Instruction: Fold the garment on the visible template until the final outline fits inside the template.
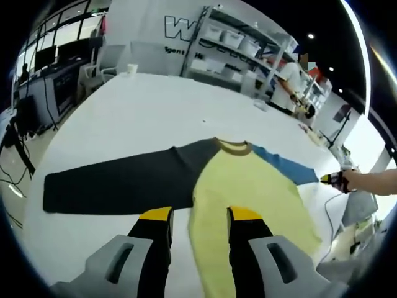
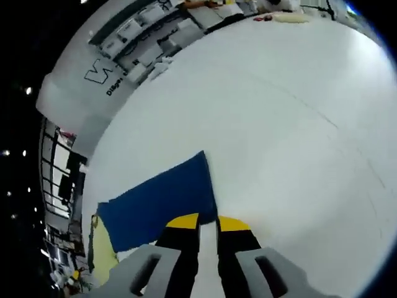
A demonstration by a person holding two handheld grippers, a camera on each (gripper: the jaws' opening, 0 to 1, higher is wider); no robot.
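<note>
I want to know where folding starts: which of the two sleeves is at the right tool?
The blue sleeve: its cuff end lies at the right tool. The dark sleeve lies flat, stretched out the other way on the table.

One garment, one white table, two tools, one shelf unit.

White table; long-sleeved shirt spread flat on it.
</note>
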